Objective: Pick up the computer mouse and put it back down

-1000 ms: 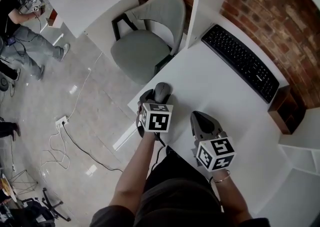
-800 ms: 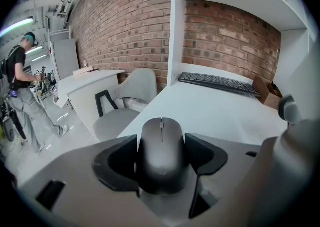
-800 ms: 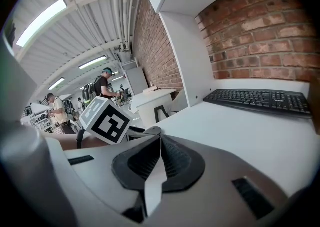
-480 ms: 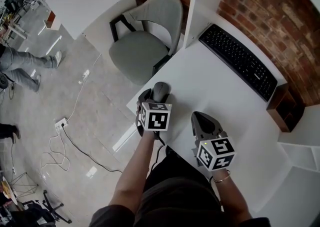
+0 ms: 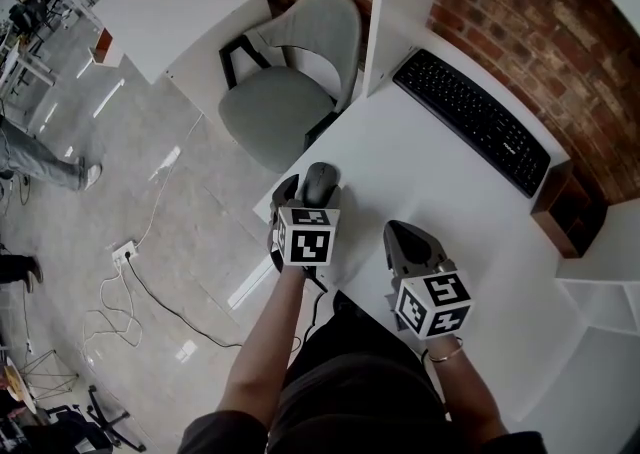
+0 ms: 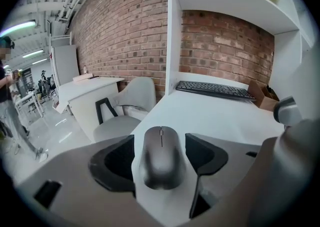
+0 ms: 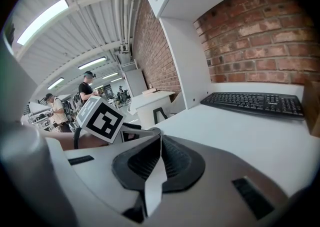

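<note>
Seen from above, the computer mouse is half hidden behind the left gripper. It sits near the corner of the desk, just left of the frame's centre and close to the edge above the grey chair.

The left gripper view makes this plainer. There the mouse lies flat on the white top, at lower centre of the frame, with the jaws spread wide and one dark pad on either side. A strip of desk shows between the mouse and the right-hand pad. On the other side the gap is thin, and I can't quite say whether that pad touches.

The right gripper sits just right of centre in the head view, apart from the mouse. Only its own view shows its jaws pressed together with nothing between them. That view also catches the left gripper's marker cube at left and the black keyboard at right, below the brick wall.
</note>
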Tool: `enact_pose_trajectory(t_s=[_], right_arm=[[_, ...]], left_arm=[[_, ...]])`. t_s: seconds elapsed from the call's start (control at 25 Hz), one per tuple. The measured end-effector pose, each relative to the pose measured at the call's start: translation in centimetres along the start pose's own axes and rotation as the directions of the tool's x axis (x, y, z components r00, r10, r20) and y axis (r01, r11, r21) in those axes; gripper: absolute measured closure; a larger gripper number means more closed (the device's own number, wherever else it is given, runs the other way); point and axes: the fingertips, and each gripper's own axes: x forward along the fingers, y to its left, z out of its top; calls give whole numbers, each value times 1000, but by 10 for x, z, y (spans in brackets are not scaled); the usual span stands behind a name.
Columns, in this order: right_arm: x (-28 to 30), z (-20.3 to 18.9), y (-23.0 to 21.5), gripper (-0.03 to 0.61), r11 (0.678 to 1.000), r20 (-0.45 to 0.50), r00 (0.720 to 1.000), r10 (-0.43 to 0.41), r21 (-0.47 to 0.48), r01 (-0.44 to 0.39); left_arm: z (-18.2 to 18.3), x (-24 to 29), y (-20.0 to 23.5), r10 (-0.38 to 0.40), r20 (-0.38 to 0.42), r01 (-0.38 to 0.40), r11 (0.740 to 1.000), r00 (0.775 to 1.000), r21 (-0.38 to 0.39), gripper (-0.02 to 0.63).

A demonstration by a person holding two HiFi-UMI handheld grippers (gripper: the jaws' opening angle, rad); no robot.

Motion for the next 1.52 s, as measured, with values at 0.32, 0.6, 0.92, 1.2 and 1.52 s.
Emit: enact_pose_trajectory(t_s=[0.32, 0.6, 0.92, 1.2, 1.52], right_arm=[[-15, 6, 4, 574, 1000, 39, 999, -8, -11, 8], [-38, 11, 2, 574, 999, 87, 995, -42, -14, 44], [-72, 17, -7, 574, 994, 150, 983, -107, 8, 107], [-99, 26, -19, 574, 989, 205, 968, -145, 15, 145], [-117, 34, -17, 574, 992, 233, 965, -118, -9, 123]], left_arm=[[13, -35, 1, 10, 74, -12, 1000, 997, 18, 322], [37, -79, -9, -21, 166, 16, 999, 986, 28, 437], [54, -111, -34, -98, 237, 87, 995, 967, 53, 528], [64, -134, -57, -135, 284, 114, 989, 949, 89, 592], [57, -165, -73, -152, 312, 139, 988, 938, 64, 604]])
